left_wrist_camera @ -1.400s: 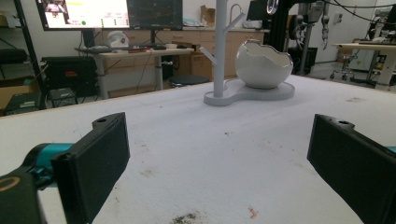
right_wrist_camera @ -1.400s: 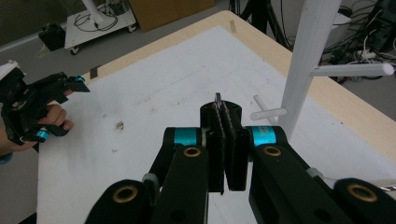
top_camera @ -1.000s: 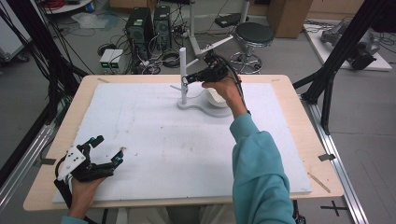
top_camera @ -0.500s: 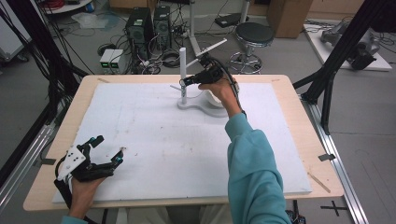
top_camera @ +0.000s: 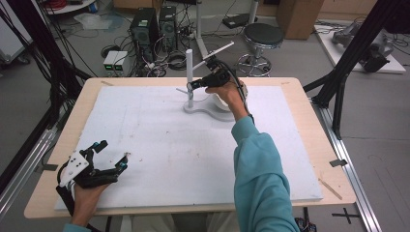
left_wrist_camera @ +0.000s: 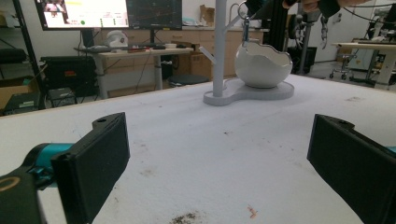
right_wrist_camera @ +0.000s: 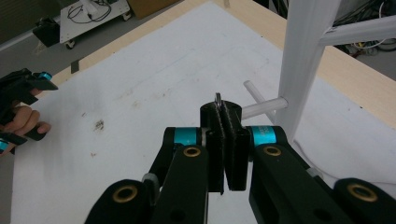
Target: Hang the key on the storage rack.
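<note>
Pinching a thin metal ring [right_wrist_camera: 217, 99] edge-on between closed jaws, the right gripper [top_camera: 196, 84] sits at the table's twelve o'clock beside the white peg stand [top_camera: 189, 72], seemingly so the ring can be slipped over a peg [right_wrist_camera: 262, 106]. From the left gripper view, a keychain clip [left_wrist_camera: 245, 24] dangles above the white bowl [left_wrist_camera: 261, 65] on the stand's base. The left gripper [top_camera: 112, 157] rests at seven o'clock, jaws apart and empty, out of the way.

We see a black round stool [top_camera: 262, 35] at one o'clock, and two computer boxes [top_camera: 153, 24] at eleven o'clock.
</note>
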Action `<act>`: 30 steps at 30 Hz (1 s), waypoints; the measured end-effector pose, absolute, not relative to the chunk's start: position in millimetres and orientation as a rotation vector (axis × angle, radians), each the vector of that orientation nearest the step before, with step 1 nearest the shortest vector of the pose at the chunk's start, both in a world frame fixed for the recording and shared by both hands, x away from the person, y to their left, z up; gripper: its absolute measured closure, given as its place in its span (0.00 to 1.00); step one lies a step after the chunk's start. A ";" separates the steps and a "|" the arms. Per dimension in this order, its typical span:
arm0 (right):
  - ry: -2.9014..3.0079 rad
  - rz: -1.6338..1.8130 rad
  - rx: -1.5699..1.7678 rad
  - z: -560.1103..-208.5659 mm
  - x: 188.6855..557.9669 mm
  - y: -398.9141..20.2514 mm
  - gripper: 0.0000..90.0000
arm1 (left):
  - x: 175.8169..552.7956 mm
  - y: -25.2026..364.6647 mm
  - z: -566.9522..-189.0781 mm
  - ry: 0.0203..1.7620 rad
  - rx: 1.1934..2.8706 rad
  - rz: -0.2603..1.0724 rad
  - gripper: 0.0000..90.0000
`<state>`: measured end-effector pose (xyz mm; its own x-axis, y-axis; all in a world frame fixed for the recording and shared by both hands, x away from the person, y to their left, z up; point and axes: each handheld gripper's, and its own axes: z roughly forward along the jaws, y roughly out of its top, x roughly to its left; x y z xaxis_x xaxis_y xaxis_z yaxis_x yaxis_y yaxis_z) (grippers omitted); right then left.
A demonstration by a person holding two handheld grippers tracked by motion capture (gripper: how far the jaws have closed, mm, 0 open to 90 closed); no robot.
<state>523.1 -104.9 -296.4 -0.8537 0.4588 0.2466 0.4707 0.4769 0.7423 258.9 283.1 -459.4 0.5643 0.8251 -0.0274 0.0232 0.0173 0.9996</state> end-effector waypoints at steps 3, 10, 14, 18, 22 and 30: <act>-2.685 -1.359 -0.850 -296.4 523.3 -105.6 0.99 | 258.9 282.9 -459.4 0.780 1.430 0.733 0.07; -2.679 -1.366 -0.855 -295.7 523.3 -106.5 0.99 | 258.7 283.0 -459.4 0.777 1.433 0.734 0.07; -2.673 -1.362 -0.861 -295.8 523.8 -108.1 0.99 | 258.8 282.8 -459.5 0.780 1.429 0.734 0.07; -2.678 -1.369 -0.861 -296.6 525.0 -109.1 0.99 | 258.8 282.9 -459.4 0.777 1.432 0.736 0.07; -2.664 -1.373 -0.873 -297.4 525.8 -110.1 0.99 | 258.9 282.9 -459.4 0.779 1.431 0.735 0.07; -2.659 -1.372 -0.889 -299.8 529.0 -111.6 0.99 | 258.8 282.8 -459.5 0.778 1.430 0.735 0.07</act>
